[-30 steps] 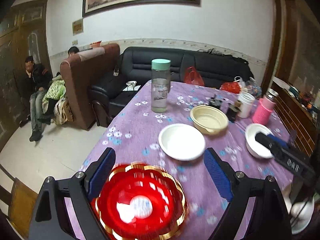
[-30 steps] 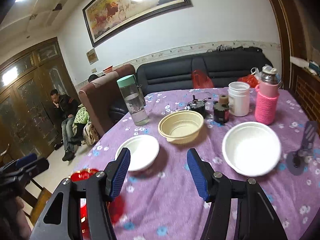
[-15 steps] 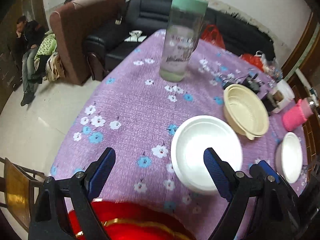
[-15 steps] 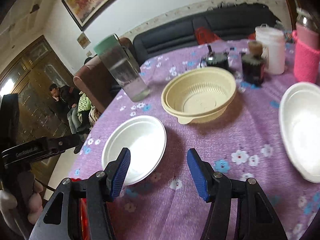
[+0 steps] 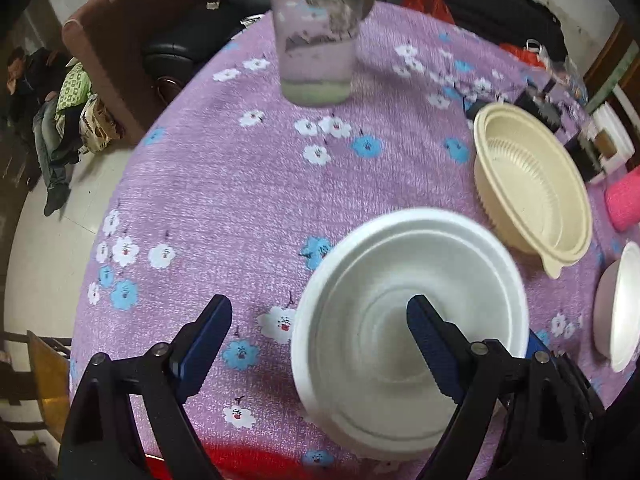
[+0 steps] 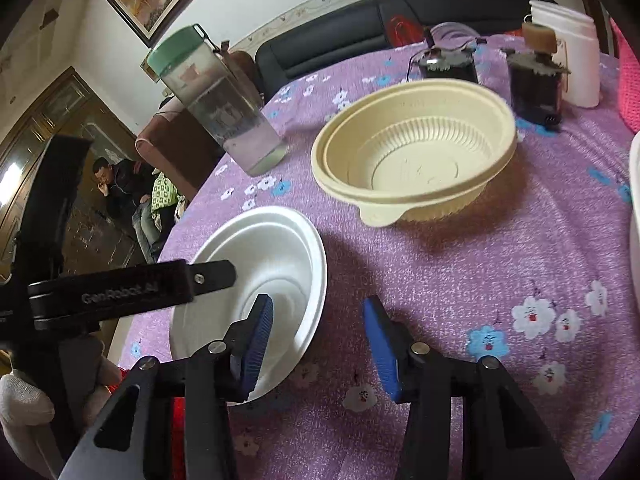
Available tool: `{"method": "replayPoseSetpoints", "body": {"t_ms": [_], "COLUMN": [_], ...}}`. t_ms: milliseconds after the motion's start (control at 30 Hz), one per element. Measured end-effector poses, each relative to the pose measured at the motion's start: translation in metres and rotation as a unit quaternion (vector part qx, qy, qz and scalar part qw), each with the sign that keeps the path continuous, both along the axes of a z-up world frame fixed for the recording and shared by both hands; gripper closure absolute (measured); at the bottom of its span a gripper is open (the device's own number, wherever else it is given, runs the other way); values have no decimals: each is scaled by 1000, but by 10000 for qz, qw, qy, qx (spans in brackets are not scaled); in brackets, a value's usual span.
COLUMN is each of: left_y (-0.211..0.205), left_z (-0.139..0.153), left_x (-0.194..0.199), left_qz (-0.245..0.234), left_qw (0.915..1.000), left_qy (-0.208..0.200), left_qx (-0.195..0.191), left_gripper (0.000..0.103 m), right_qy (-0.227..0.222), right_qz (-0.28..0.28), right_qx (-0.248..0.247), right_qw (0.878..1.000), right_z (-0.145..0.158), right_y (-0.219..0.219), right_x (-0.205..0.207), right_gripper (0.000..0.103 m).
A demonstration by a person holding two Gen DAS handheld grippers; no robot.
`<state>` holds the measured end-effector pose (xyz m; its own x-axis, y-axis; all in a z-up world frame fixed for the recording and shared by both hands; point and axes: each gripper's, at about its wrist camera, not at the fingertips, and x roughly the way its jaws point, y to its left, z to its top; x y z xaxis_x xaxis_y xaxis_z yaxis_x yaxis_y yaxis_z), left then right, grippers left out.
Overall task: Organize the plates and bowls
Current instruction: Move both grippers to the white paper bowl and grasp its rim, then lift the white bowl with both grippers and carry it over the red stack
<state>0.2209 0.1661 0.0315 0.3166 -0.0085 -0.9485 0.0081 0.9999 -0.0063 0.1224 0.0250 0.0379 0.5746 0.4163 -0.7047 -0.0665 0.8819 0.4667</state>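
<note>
A white foam bowl (image 5: 408,320) sits on the purple flowered tablecloth (image 5: 240,184). My left gripper (image 5: 320,344) is open and straddles its left rim, one finger over the bowl, one over the cloth. The bowl also shows in the right wrist view (image 6: 272,280), where my right gripper (image 6: 318,344) is open astride its right rim. A cream plastic bowl (image 5: 532,188) stands beyond it, also in the right wrist view (image 6: 416,152). A second white bowl (image 5: 620,308) is at the right edge. A red plate's edge (image 5: 240,460) shows at the bottom.
A water bottle with a green lid (image 6: 216,104) stands at the far left of the table. Dark jars (image 6: 536,80), a white tub (image 6: 568,48) and a pink-wrapped flask (image 5: 624,196) stand behind the cream bowl. The table's left edge (image 5: 100,220) drops to the floor.
Both grippers have moved forward and down over the table to the white bowl. The red plate has slid out of the left view to its bottom edge.
</note>
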Motion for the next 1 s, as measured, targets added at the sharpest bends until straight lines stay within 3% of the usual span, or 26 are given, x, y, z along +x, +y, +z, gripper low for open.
{"method": "replayPoseSetpoints", "body": {"t_ms": [33,100,167,300,467,700,1000], "left_y": [-2,-5,-6,-6,-10,-18,-3], "left_z": [-2,-8,-13,-10,-2,11,55], "left_x": [0,1,1,0,-7,-18,-61], "left_qz": [-70,-186,-171,-175,-289,-405,-378], "left_qw": [10000,9996,9994,9997,9995,9992,9983], "left_qy": [47,204,295,169,87,-36,-416], "left_qx": [-3,-67,-26,-75,-32,30,-178], "left_gripper": [30,66,75,81,84,83,83], "right_qy": [7,38,91,88,50,-27,-437], "right_qz": [17,55,87,175,64,-47,97], "right_qx": [15,56,155,349,176,161,-37], "right_qw": [10000,10000,9998,9992,9998,9999,9990], "right_z": [-2,-4,-8,-10,-8,0,46], "right_y": [0,1,1,0,-2,-8,2], "right_x": [1,2,6,6,1,-2,-39], "right_gripper": [52,57,62,75,82,84,85]}}
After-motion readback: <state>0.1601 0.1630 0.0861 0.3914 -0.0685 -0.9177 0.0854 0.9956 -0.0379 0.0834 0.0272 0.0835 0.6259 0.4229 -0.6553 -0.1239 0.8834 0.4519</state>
